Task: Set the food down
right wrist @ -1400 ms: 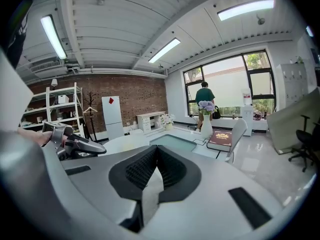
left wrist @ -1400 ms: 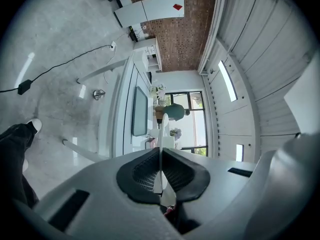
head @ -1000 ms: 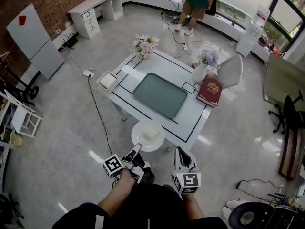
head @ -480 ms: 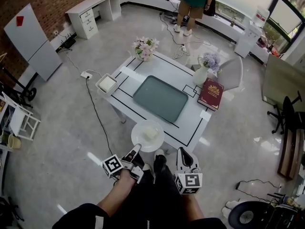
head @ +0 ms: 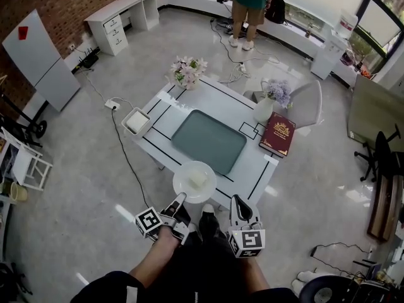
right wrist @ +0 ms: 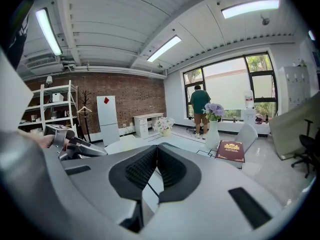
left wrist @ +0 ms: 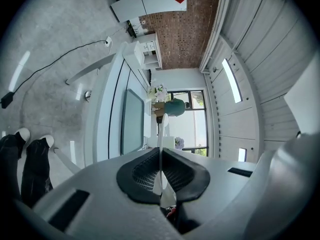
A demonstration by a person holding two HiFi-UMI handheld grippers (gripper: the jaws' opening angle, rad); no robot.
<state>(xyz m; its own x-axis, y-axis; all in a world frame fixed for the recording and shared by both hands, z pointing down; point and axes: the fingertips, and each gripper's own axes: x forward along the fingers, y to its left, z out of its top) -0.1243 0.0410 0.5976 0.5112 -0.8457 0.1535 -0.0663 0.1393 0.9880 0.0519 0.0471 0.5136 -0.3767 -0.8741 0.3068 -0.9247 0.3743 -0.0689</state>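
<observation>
A white plate [head: 194,180] carries a pale block of food [head: 198,178] and hovers at the near edge of the white table [head: 252,169]. My left gripper [head: 180,197] is shut on the plate's near rim. In the left gripper view that rim [left wrist: 160,149] runs edge-on between the pads of the left gripper [left wrist: 160,176]. To its right my right gripper [head: 238,202] is shut and holds nothing; in its own view the right gripper [right wrist: 155,169] shows its pads pressed together. A grey-green mat [head: 208,141] lies in the table's middle.
On the table stand a red book [head: 277,134], a vase of purple flowers [head: 268,103], a pink bouquet [head: 187,70] and a white box [head: 137,121]. A chair [head: 306,100] stands behind it. A person in a green shirt [head: 249,5] stands far back. A cable crosses the floor at left.
Both grippers and the plate have advanced toward the table; the plate now overlaps its near edge. My foot has stepped forward between the grippers.
</observation>
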